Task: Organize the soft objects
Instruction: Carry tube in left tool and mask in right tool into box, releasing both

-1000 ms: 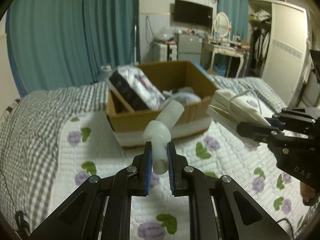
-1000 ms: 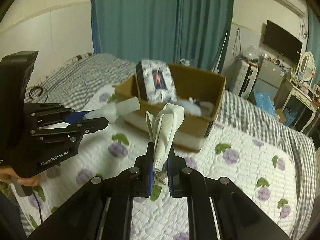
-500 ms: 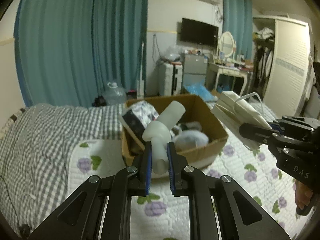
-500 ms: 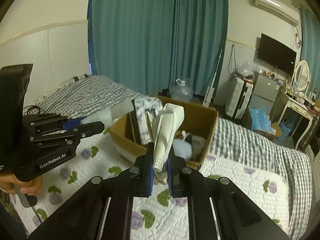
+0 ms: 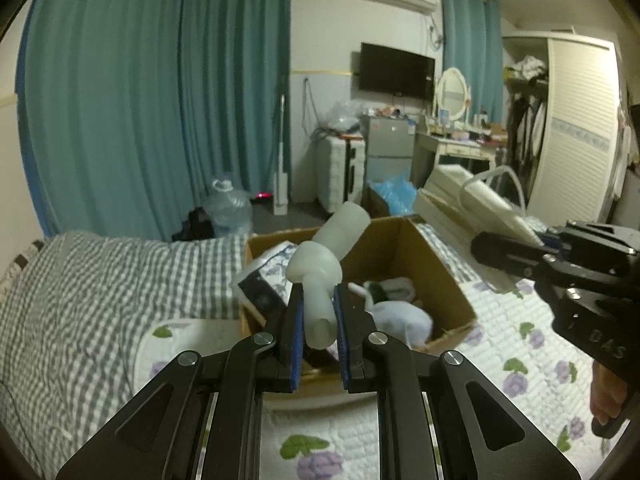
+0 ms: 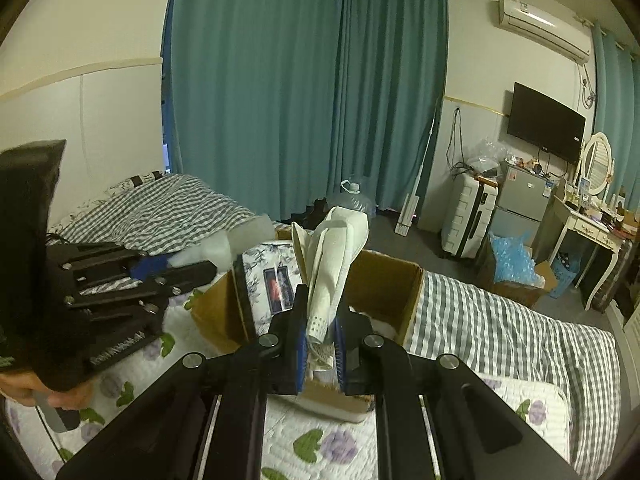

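My left gripper point(image 5: 318, 320) is shut on a white foam piece point(image 5: 320, 268) and holds it in the air just before the open cardboard box point(image 5: 436, 268). My right gripper point(image 6: 322, 340) is shut on a cream folded cloth point(image 6: 332, 256) and holds it above the box's near wall point(image 6: 384, 280). The box stands on the bed and holds a floral tissue pack point(image 6: 272, 276) and white soft items point(image 5: 396, 308). The right gripper with the cloth shows at the right of the left wrist view point(image 5: 532, 248). The left gripper shows at the left of the right wrist view point(image 6: 176, 268).
The bed has a white floral quilt point(image 5: 520, 364) and a grey checked cover point(image 5: 80, 292). Beyond it are teal curtains point(image 5: 160, 92), a water jug point(image 5: 228, 208), a suitcase point(image 6: 468, 216), a small fridge point(image 6: 520, 200) and a dressing table point(image 6: 592, 232).
Both grippers have risen and moved toward the box, keeping their loads. The box now sits lower and closer in both views.
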Action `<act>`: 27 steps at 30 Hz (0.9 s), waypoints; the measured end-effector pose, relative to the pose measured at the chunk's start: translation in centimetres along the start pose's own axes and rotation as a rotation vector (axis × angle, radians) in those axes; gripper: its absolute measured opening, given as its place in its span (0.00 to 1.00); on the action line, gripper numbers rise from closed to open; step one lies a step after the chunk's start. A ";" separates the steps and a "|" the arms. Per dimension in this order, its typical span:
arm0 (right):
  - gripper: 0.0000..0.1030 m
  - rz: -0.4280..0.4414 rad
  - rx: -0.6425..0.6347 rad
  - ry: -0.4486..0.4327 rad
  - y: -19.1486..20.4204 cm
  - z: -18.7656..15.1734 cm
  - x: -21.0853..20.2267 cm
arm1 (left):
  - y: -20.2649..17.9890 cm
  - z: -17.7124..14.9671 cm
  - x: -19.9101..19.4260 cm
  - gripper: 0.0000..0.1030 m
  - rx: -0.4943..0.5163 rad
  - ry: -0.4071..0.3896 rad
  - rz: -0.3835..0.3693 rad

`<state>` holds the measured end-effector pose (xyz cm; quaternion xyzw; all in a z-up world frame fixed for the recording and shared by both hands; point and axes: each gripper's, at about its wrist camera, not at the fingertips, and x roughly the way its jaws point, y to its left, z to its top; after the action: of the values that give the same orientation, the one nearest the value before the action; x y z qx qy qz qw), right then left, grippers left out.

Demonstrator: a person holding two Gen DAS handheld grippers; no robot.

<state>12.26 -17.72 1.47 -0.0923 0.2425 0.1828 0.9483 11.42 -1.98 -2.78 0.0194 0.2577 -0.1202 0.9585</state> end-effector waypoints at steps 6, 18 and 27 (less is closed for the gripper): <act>0.10 -0.018 -0.014 -0.012 -0.3 1.3 1.9 | 1.2 0.6 2.7 0.13 -0.033 0.026 0.008; 0.10 -0.024 -0.045 0.111 -0.7 1.3 8.1 | 1.6 1.2 8.2 0.13 -0.056 0.107 0.022; 0.10 -0.032 -0.024 0.237 -1.5 -1.0 12.4 | 1.3 1.7 12.1 0.13 -0.029 0.187 0.009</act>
<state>22.58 -15.63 -5.39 -0.1285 0.3490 0.1586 0.9146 22.70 -3.60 -7.41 0.0176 0.3478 -0.1098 0.9310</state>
